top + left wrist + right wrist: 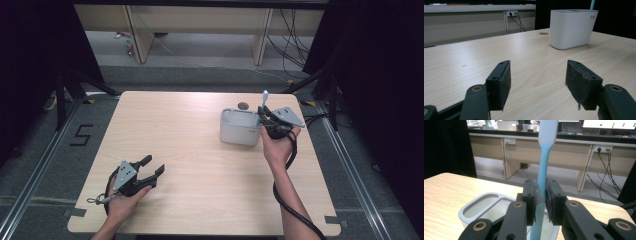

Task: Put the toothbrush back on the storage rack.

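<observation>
The right gripper [263, 116] pinches a light blue toothbrush [543, 167] tight between its two black pads. The toothbrush stands almost straight up, its white head on top, and its lower end hangs over the right end of the white holder [240, 127]. The holder sits on the far right part of the wooden table [200, 165], near the far edge and close to a small round hole [243, 105]. In the right gripper view the holder has two open pockets, and the toothbrush is over the nearer one.

The left gripper [150, 170] rests low at the near left, close to the near edge. Its jaws are spread wide with nothing between them. A big bare stretch of table lies between it and the holder.
</observation>
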A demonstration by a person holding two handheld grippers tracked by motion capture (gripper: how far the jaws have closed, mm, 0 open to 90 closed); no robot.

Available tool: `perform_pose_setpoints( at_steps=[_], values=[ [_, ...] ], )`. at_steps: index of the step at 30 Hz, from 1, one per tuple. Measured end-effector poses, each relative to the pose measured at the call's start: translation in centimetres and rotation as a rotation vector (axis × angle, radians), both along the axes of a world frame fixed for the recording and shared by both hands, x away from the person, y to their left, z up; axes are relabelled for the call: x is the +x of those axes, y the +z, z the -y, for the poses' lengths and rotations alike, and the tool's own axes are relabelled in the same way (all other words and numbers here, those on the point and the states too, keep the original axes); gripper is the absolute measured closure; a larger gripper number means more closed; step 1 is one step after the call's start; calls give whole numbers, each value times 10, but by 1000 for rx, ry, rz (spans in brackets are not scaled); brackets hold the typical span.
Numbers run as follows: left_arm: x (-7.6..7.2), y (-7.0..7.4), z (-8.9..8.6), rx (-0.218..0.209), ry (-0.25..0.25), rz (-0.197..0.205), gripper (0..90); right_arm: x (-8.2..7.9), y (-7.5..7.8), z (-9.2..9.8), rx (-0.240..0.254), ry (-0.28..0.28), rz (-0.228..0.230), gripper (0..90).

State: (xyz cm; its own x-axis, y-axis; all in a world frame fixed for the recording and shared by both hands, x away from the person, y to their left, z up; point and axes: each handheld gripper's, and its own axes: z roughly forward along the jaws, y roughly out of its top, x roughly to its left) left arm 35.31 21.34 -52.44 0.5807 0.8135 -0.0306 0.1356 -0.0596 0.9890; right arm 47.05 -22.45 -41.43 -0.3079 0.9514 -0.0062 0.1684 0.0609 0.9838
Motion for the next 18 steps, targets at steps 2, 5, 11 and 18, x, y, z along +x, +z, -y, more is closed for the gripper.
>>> perform_pose_setpoints(
  at_steps=[2, 5, 11, 18],
  values=[
    [0, 0, 0, -1, 1, -1, 366, 0, -1, 0, -4, -4, -6, 790],
    [0, 0, 0, -2, 0, 0, 366, 0, -4, 1, -5, -4, -11, 790],
    [0, 0, 0, 1, 0, 0, 366, 1, -9, 0, 5, 0, -30, 789],
    [0, 0, 0, 1, 0, 0, 366, 2, -15, -1, 9, 3, -38, 789]
  ],
)
